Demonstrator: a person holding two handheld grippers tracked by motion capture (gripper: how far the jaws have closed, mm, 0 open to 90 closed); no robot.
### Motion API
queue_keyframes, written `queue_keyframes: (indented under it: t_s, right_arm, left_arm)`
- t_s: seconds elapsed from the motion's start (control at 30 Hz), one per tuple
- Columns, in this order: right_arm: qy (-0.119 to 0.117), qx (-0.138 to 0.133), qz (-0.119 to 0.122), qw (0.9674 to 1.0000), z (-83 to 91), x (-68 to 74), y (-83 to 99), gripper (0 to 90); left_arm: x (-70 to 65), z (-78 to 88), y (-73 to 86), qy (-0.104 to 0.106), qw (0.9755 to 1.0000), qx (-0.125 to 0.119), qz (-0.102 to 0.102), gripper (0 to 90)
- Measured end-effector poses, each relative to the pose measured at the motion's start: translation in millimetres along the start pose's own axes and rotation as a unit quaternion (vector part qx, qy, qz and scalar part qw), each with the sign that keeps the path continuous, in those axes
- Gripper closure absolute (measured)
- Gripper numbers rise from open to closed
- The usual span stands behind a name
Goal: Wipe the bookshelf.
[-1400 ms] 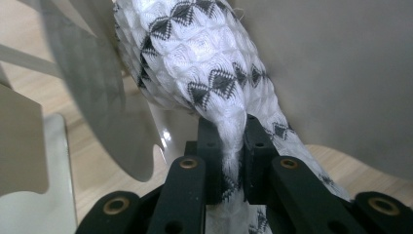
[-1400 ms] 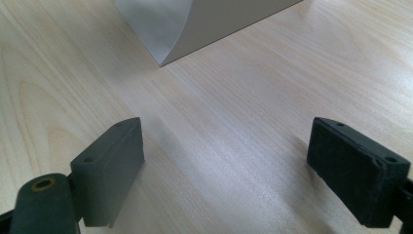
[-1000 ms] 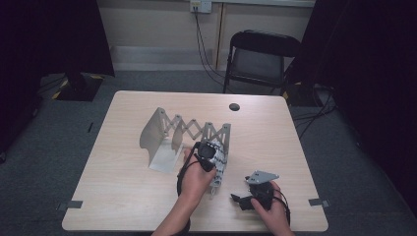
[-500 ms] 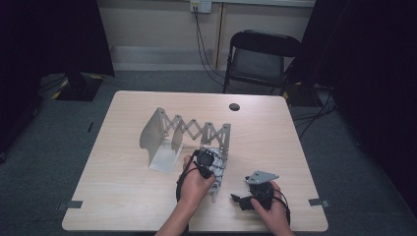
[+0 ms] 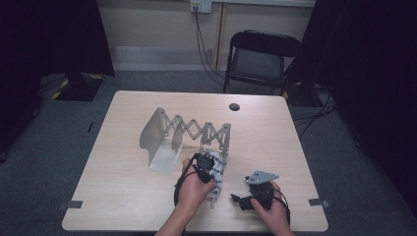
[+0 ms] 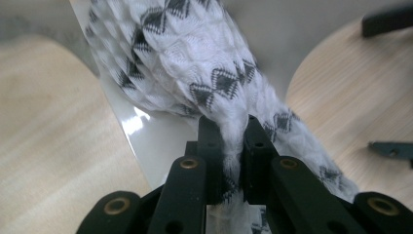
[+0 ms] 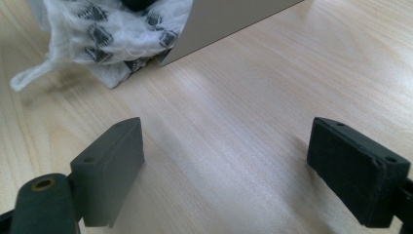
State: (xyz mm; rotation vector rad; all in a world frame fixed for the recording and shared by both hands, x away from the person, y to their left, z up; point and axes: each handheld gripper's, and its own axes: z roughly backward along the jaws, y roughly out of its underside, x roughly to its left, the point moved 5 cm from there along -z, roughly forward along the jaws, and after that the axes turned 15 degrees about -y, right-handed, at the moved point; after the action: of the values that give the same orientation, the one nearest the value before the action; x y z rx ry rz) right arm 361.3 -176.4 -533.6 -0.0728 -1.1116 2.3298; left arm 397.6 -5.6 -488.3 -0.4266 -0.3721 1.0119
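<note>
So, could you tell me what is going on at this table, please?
A person is working with two handheld grippers. The left gripper is shut on a white cloth with black diamond patterns, which lies against the near panel of an expanding scissor rack. The right gripper rests open on the wooden table nearby, holding nothing.

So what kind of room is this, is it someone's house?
Probably not a house: it looks like a lab or studio set up for recording. A bare wooden table stands on grey carpet, dark curtains hang at the sides, and a folding chair and cables sit by the wall.
</note>
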Motion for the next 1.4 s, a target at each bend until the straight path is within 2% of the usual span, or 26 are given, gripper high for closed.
queue_keyframes:
  t_s: [0.2, 0.27, 0.3, 0.33, 0.4, 0.43, 0.5, 0.53, 0.63, 0.73, 0.83, 1.0, 1.03, 1.3, 1.4]
  right_arm:
    - [0.000, 0.000, 0.000, 1.0000, 0.0, 0.0, 0.0, 12.8]
    - [0.000, 0.000, 0.000, 1.0000, 0.0, 0.0, 0.0, 12.8]
    - [0.000, 0.000, 0.000, 1.0000, 0.0, -0.1, 0.0, 12.8]
    - [0.000, 0.000, 0.000, 1.0000, 0.0, 0.0, 0.0, 12.8]
    - [0.000, 0.000, 0.000, 1.0000, 0.0, 0.0, 0.0, 12.8]
    - [0.000, 0.000, 0.000, 1.0000, 0.0, 0.0, 0.0, 12.8]
    - [0.000, 0.000, -0.001, 1.0000, 0.0, 0.0, 0.0, 12.8]
    - [0.000, 0.000, -0.001, 1.0000, -0.1, 0.1, -0.1, 12.8]
    - [0.001, 0.000, 0.000, 1.0000, -0.1, -0.1, 0.0, 12.8]
    - [0.001, 0.000, 0.000, 1.0000, -0.1, -0.1, 0.0, 12.8]
    - [0.001, 0.000, 0.000, 1.0000, -0.1, 0.0, 0.0, 12.8]
    - [0.000, 0.000, -0.001, 1.0000, 0.0, 0.1, -0.1, 12.8]
    - [0.000, 0.000, -0.001, 1.0000, -0.1, 0.0, -0.1, 12.8]
    - [0.000, 0.000, 0.000, 1.0000, 0.0, 0.0, 0.0, 12.8]
    - [0.000, 0.000, 0.000, 1.0000, 0.0, -0.1, 0.0, 12.8]
  left_arm:
    - [0.5, 17.5, -18.3, 0.012, 0.9996, -0.024, 0.006, 81.8]
    - [2.1, 32.1, -28.8, 0.016, 0.9990, -0.042, 0.010, 81.8]
    - [2.1, 32.1, -28.8, 0.016, 0.9990, -0.042, 0.010, 81.8]
    - [4.4, 42.7, -35.6, 0.017, 0.9983, -0.054, 0.014, 81.8]
    - [6.2, 48.3, -38.9, 0.016, 0.9980, -0.059, 0.013, 81.8]
    - [9.3, 60.0, -46.0, 0.015, 0.9974, -0.070, 0.013, 81.8]
    - [10.9, 66.1, -49.9, 0.014, 0.9970, -0.075, 0.011, 81.8]
    - [13.6, 77.9, -58.2, 0.013, 0.9962, -0.085, 0.011, 81.8]
    - [16.4, 93.6, -70.8, 0.006, 0.9950, -0.099, 0.008, 81.8]
    - [15.1, 99.4, -77.2, 0.005, 0.9949, -0.101, 0.004, 81.7]
    - [14.3, 97.3, -77.6, 0.000, 0.9949, -0.101, 0.002, 81.7]
    - [12.8, 76.9, -67.6, 0.005, 0.9963, -0.085, 0.005, 81.7]
    - [12.8, 76.9, -67.6, 0.005, 0.9963, -0.085, 0.005, 81.8]
    - [2.5, 38.5, -40.6, 0.015, 0.9987, -0.050, 0.005, 81.8]
    - [0.6, 30.0, -34.0, 0.018, 0.9989, -0.043, 0.006, 81.8]
